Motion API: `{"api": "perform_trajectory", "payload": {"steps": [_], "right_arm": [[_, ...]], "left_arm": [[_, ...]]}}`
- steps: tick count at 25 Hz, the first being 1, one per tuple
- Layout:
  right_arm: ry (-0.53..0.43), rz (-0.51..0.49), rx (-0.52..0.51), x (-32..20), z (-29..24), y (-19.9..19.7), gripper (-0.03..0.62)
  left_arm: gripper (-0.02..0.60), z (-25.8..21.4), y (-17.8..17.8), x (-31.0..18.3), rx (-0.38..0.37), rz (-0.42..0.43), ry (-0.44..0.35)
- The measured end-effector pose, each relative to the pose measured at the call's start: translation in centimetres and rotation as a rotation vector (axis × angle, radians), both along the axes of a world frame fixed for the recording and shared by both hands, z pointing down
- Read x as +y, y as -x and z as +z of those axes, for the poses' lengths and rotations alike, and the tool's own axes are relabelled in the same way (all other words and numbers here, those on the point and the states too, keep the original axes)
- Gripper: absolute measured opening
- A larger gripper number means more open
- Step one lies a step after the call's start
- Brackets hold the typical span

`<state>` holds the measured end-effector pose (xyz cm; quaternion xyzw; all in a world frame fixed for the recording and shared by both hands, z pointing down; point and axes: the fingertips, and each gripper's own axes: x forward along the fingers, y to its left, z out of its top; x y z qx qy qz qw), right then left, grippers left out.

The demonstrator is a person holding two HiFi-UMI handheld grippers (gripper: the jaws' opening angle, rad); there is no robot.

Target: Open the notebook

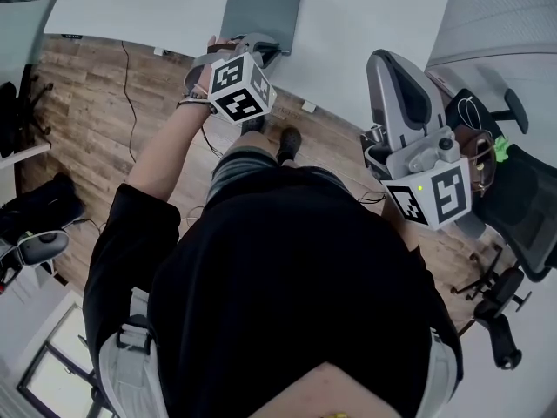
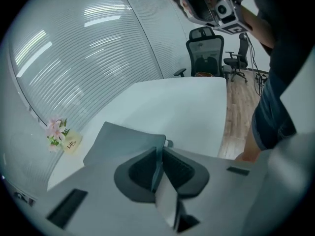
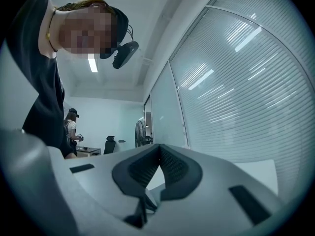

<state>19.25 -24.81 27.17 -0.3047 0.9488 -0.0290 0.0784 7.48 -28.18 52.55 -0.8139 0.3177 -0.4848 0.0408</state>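
A grey closed notebook (image 1: 261,7) lies on the white table (image 1: 365,24), at its near edge. My left gripper (image 1: 259,50) points down at the notebook's near corner. In the left gripper view the notebook (image 2: 123,141) lies just beyond the left gripper (image 2: 160,149), whose jaws stand almost together with a thin grey edge of the cover pinched between the pads. My right gripper (image 1: 387,64) is held up at the right, away from the table. It is shut (image 3: 158,146) with nothing in it and looks up along a glass wall.
A pink flower with a small card (image 2: 61,134) stands at the table's far side by the blinds. Black office chairs (image 1: 513,190) (image 2: 204,53) stand to the right, and cables run over the wooden floor (image 1: 130,94). Another person (image 3: 71,127) stands far off.
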Motion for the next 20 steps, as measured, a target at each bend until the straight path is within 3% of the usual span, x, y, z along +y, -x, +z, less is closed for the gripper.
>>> {"api": "perform_trajectory", "payload": {"steps": [12, 20], "right_arm": [[-0.002, 0.0, -0.014, -0.5, -0.1, -0.2, 0.005], [-0.029, 0.014, -0.001, 0.0, -1.1, 1.2, 0.005]], "left_arm": [[0.035, -1.2, 0.0, -0.4, 0.156, -0.075, 0.012], [0.032, -3.3, 0.5, -0.5, 0.251, -0.081, -0.01]]}}
